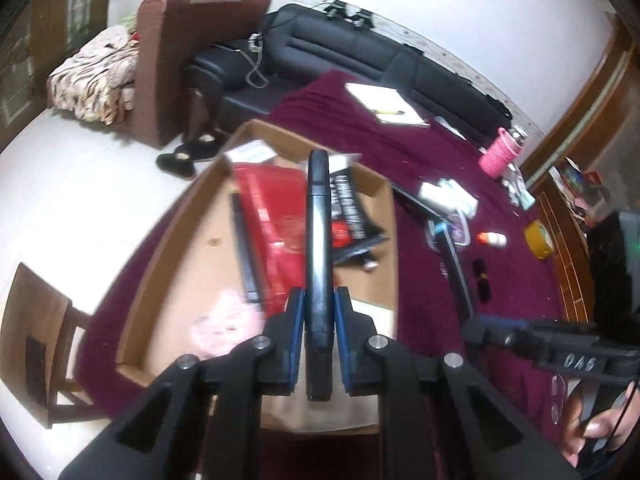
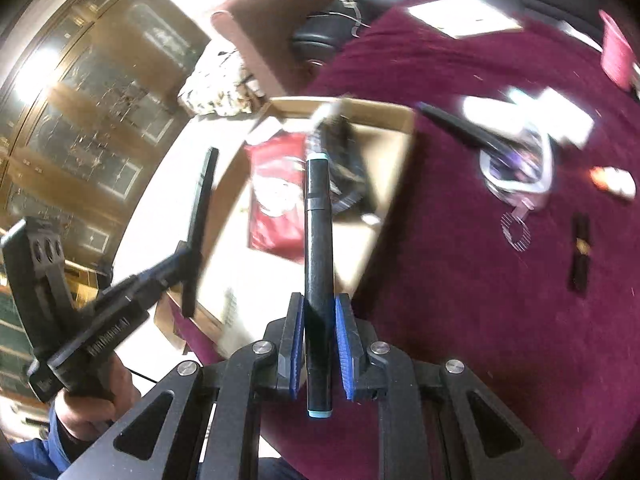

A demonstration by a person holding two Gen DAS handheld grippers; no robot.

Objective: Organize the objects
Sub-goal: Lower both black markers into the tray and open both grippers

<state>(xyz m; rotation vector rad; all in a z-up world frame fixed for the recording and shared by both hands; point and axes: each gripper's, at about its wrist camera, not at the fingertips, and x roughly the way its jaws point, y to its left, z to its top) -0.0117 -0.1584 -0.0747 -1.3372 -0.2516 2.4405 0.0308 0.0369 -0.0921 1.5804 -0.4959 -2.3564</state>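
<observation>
Blue-padded fingers on your left gripper are clenched on a flat black bar — it points forward, edge-up, over the cardboard box. Your right gripper grasps a black marker with teal end caps, also held above that box. Inside the box lie a red packet, a black booklet and a dark strip. Outward on the maroon worktop sit a clear container, a small white bottle, a yellow tape roll and a pink cup.
</observation>
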